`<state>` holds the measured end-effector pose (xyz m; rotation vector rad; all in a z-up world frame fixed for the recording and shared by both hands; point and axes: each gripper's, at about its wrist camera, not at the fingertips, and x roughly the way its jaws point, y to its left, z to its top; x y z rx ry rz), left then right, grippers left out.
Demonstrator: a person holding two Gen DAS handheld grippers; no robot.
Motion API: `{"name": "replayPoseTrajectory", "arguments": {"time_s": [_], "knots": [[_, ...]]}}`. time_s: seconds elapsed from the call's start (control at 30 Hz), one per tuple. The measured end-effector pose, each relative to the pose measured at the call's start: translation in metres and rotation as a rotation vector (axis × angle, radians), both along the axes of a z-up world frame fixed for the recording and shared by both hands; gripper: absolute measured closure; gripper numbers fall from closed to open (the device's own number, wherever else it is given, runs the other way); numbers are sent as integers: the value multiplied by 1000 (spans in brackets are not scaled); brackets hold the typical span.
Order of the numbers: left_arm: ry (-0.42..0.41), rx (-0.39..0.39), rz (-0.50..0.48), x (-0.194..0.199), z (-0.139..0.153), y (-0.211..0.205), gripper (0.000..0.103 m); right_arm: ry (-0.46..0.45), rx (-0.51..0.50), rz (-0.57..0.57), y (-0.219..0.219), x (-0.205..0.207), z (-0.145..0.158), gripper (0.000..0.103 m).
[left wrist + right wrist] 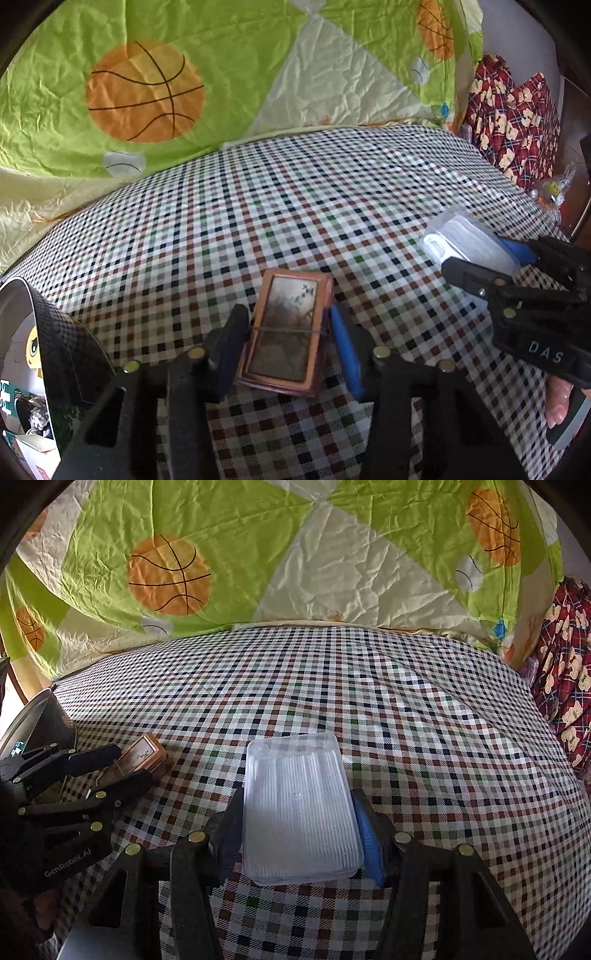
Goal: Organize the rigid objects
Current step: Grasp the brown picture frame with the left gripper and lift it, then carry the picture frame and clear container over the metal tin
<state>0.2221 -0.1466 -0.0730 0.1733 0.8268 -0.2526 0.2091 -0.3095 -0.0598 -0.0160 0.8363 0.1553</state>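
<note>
Brown box (286,334) sits pinched in the left gripper (288,343); clear box (301,812) sits pinched in the right gripper (299,834), both over the checked cloth (424,738). Smooth sides might slip out.

Two grippers are in view: the left gripper (288,336) with one small brown box (286,332) bound by one loop of string between its fingers, and the right gripper (299,834) with one clear ribbed plastic case (301,812) between its own. Both lie over one checked cloth (406,720), with one green quilt (258,535) behind it showing four orange basketball prints in the right wrist view. One dark cone-shaped container (40,716) stands at the left edge, and one red patterned fabric (517,118) sits at the right.
</note>
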Motion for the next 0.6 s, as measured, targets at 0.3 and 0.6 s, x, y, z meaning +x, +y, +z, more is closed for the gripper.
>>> {"name": "replayPoseTrajectory", "arguments": {"time_s": [0.3,0.6], "knots": [[-123,17,48,-15,14,5,58,-106,-4,-25,-1,-13,10,46],[-268,-39,138,-33,32,22,58,-200,24,-75,-7,-28,23,46]]}}
